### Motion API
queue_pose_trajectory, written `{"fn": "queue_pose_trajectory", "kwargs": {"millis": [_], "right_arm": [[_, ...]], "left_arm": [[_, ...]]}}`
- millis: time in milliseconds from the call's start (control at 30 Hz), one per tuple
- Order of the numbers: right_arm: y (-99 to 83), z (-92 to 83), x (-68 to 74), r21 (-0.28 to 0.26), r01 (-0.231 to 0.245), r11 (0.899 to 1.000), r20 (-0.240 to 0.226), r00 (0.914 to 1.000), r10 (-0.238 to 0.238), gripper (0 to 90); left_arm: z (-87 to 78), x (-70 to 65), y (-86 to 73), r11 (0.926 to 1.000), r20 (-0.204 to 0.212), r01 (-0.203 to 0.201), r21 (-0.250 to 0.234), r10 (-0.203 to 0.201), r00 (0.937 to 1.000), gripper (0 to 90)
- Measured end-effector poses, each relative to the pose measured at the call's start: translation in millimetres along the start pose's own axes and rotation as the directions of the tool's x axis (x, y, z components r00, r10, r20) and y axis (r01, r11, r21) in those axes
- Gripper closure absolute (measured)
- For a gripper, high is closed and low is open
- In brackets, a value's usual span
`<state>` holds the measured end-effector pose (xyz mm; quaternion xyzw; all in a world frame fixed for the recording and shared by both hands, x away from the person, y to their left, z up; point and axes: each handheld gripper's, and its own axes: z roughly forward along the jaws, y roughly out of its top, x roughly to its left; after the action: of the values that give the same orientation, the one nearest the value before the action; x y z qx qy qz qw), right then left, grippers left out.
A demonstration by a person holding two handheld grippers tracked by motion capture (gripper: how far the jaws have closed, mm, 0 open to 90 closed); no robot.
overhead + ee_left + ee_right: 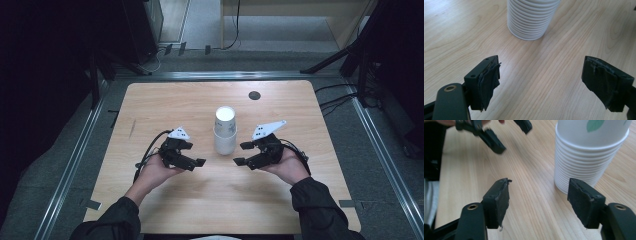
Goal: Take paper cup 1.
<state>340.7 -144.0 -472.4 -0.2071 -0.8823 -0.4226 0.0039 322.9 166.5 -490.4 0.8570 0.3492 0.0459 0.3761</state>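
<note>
The table (165, 107) is pale wood, and the stack of cups (225, 131) stands upright near its middle. A small dark disc (254, 95) lies on the table at about one o'clock from the stack, well apart from it.

The left gripper (196, 162) sits at about eight o'clock from the stack, near it but not touching. In the left gripper view its jaws stand wide apart with bare wood between them, and the stack (531, 18) rises at twelve o'clock ahead.

The right gripper (241, 153) sits at about four o'clock from the stack, near it. In the right gripper view its jaws are apart and empty, and the stack (589, 157) stands at one o'clock, just beyond the right jaw.
</note>
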Motion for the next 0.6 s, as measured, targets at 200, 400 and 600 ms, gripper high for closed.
{"fn": "queue_pose_trajectory", "kwargs": {"millis": [200,400,600], "right_arm": [[1.3,-0.7,-3.1,-0.013,-0.022,1.000,0.016,0.9996,0.022,39.7],[0.4,-4.0,-4.1,-0.015,-0.029,0.999,0.041,0.9987,0.030,39.3],[-0.7,-8.2,-2.5,-0.020,-0.021,1.000,0.062,0.9979,0.022,38.1]], "left_arm": [[-5.7,-0.2,-1.8,1.0000,0.007,-0.006,-0.006,0.006,1.0000,15.6],[-11.1,-6.4,-1.9,0.9995,0.018,-0.030,0.004,0.030,0.9994,15.5],[-12.4,-5.9,-2.5,0.9995,0.025,-0.032,0.002,0.032,0.9992,15.5]]}}
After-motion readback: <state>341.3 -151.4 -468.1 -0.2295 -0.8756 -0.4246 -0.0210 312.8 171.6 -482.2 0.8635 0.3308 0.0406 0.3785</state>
